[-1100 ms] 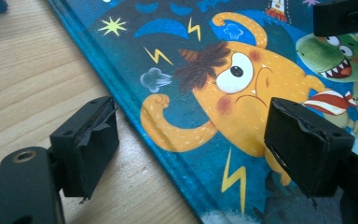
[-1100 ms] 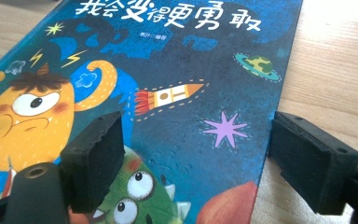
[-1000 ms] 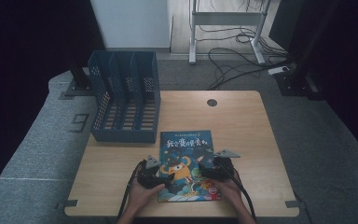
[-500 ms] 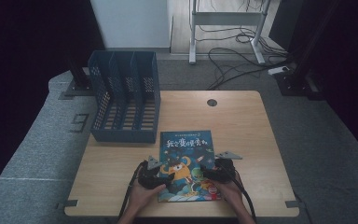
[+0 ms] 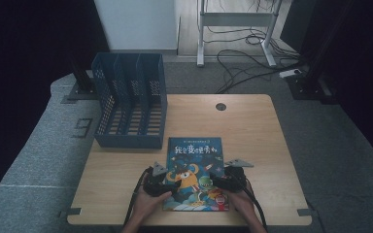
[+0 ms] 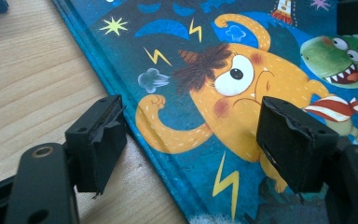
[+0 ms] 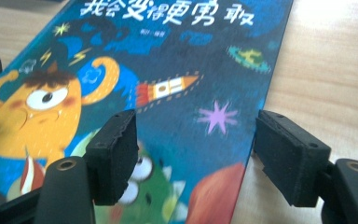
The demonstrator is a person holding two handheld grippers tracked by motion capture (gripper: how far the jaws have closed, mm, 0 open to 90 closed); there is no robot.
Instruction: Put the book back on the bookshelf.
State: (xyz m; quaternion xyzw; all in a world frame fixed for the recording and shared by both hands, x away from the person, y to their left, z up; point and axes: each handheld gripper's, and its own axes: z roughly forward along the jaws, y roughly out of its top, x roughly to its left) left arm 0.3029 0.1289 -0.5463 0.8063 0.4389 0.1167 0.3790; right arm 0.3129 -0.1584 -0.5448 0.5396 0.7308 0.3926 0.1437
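A picture book (image 5: 194, 170) with a blue cover, an orange monster and a green dinosaur lies flat at the front middle of the wooden table (image 5: 252, 126). My left gripper (image 5: 169, 186) is at the book's left edge. Its jaws have just been closing and stand open (image 6: 191, 135), one over the bare wood, the other over the cover (image 6: 242, 70), with the edge between them. My right gripper (image 5: 219, 182) sits at the book's right edge, its jaws also just closing and open (image 7: 198, 140). One of its jaws hangs above the cover (image 7: 191, 56), the other above the table.
A blue mesh file rack (image 5: 130, 107) with three slots stands at the table's back left, just behind the book. A round cable hole (image 5: 220, 106) is near the far edge. Cables and a desk frame (image 5: 235, 19) lie on the floor beyond.
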